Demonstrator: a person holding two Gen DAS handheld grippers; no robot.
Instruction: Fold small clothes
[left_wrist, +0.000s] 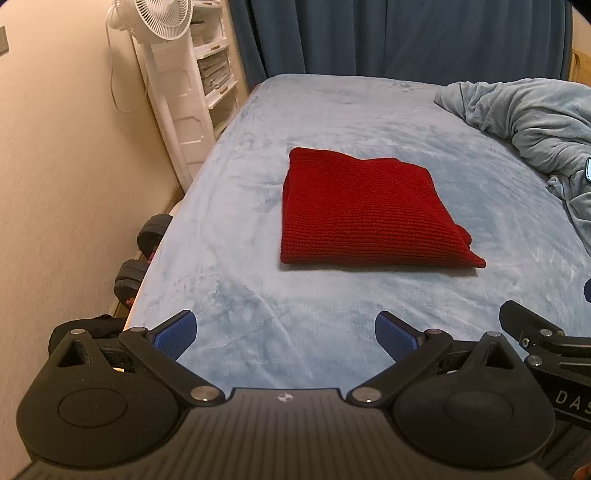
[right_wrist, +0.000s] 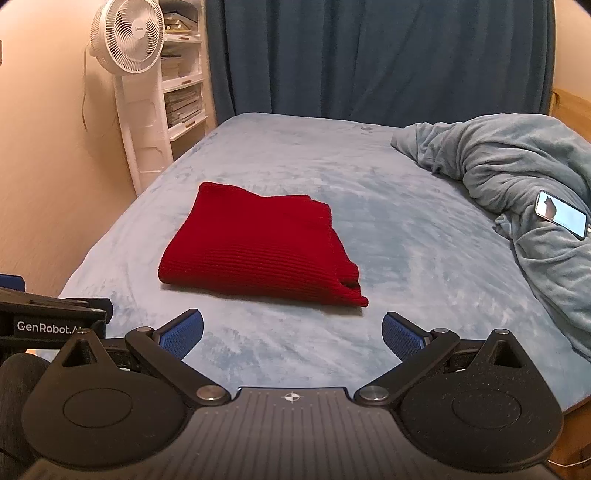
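Note:
A red knit garment (left_wrist: 365, 210) lies folded into a flat square on the light blue bed (left_wrist: 258, 295); it also shows in the right wrist view (right_wrist: 258, 251). My left gripper (left_wrist: 286, 334) is open and empty, held above the bed's near end, short of the garment. My right gripper (right_wrist: 291, 334) is open and empty too, near the bed's front edge, just short of the garment's near right corner. Part of the right gripper's body (left_wrist: 535, 339) shows at the right of the left wrist view, and the left gripper's body (right_wrist: 55, 321) at the left of the right wrist view.
A crumpled blue blanket (right_wrist: 517, 173) lies at the bed's right with a lit phone (right_wrist: 561, 212) on it. A white fan (right_wrist: 125, 37) and shelves (right_wrist: 184, 96) stand at the far left by the wall. Dumbbells (left_wrist: 147, 243) lie on the floor left of the bed. A blue curtain (right_wrist: 369, 55) hangs behind.

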